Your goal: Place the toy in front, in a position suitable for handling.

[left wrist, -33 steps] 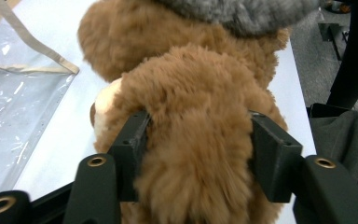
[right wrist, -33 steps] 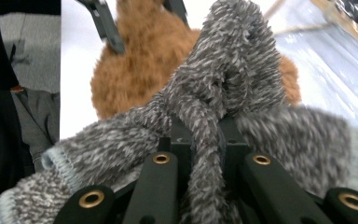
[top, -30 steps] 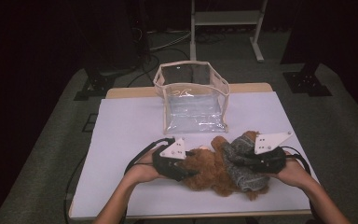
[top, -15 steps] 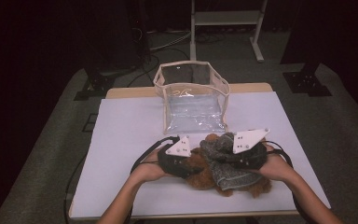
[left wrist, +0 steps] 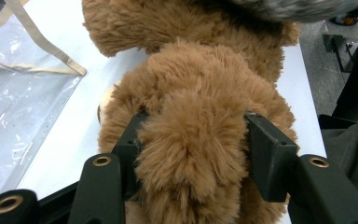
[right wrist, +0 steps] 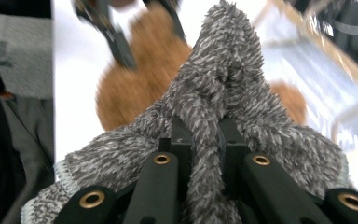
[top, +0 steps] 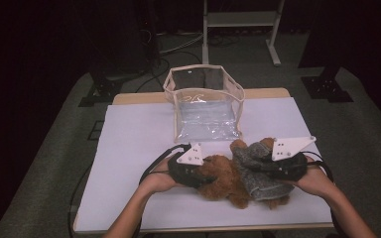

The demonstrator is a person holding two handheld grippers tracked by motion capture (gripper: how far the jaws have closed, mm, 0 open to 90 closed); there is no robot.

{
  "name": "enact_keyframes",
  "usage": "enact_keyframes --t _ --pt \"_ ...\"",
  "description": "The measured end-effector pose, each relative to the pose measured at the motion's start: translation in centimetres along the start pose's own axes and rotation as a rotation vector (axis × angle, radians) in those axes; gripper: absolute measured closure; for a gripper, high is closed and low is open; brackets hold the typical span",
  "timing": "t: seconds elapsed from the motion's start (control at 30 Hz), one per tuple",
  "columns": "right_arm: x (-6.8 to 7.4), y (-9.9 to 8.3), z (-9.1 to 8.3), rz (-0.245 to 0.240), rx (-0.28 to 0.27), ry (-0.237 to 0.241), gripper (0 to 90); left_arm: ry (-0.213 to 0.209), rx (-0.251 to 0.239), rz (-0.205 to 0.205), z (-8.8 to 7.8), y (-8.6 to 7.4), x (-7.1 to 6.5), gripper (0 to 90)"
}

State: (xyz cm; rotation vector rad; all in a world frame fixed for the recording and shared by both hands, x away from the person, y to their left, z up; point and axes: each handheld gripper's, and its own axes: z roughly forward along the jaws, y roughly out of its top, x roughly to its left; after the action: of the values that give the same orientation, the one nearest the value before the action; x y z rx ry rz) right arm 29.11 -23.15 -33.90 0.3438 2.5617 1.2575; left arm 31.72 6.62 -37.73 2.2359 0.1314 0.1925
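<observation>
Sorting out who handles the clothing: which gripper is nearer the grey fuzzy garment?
Right. The right gripper is shut on the grey fuzzy garment; the left gripper grips the brown teddy bear beside it.

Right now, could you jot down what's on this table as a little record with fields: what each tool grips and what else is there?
left gripper: jaws closing a moment ago, now pressed on a limb of the brown teddy bear
right gripper: jaws shut on a fold of the grey knitted garment
garment: lies over the bear's right part, as the high view shows
clear pouch: stands open behind the bear, apart from it
table cover: white sheet
</observation>
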Motion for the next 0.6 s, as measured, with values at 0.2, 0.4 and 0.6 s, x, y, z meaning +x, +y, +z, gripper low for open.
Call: enact_keyframes --t 0.2,0.4,0.6 --pt "0.2 2.6 3.0 -0.050 0.004 0.042 79.9 -0.011 0.005 0.018 0.3 0.3 -0.2 46.8" --pt "-1.3 0.2 3.1 -0.013 0.085 0.012 80.1 -0.013 -0.010 0.014 0.2 -0.3 -0.3 47.1" --pt "-1.9 -0.3 0.7 0.028 0.067 -0.032 79.9 -0.016 -0.004 0.021 0.3 0.0 -0.4 47.2"
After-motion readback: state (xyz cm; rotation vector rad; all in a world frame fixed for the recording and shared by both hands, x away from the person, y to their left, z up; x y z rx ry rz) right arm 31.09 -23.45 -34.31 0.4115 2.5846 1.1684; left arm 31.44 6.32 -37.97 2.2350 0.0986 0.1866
